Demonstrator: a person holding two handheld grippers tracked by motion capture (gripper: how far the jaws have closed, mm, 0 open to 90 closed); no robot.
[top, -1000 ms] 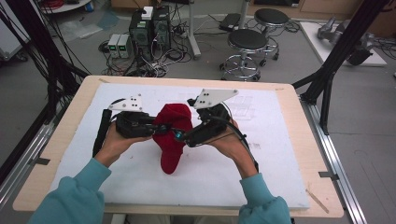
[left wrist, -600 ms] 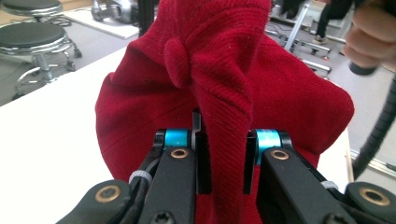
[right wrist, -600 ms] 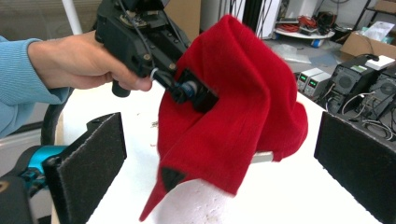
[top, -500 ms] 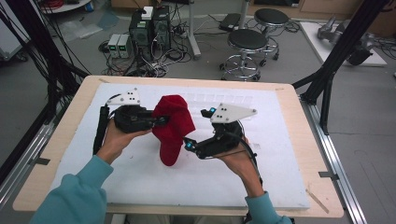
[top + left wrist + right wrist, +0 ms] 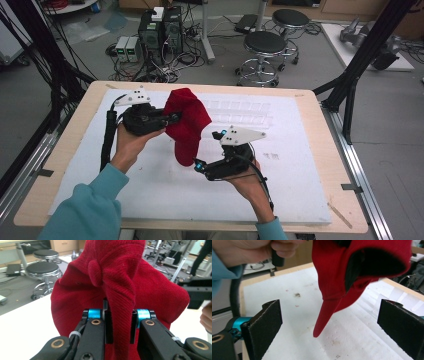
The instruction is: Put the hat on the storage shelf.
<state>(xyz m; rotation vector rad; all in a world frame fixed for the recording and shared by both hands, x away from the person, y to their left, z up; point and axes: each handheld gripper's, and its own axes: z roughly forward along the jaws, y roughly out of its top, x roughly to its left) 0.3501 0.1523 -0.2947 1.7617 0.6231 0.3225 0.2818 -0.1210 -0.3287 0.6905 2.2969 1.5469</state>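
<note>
Red cap [image 5: 186,124]: my right tool [image 5: 200,166], jaws wide, has let go and dropped lower centre; left tool [image 5: 172,119] alone pinches its crown.

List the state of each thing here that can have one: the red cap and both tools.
Red cap: lifted off the table, hanging from its crown with the brim pointing down, fabric bunched at the grip.
Left tool: shut on a fold of the red cap, holding it up.
Right tool: open, jaws wide apart, nothing between the pads, below the cap's brim and not touching it.
</note>
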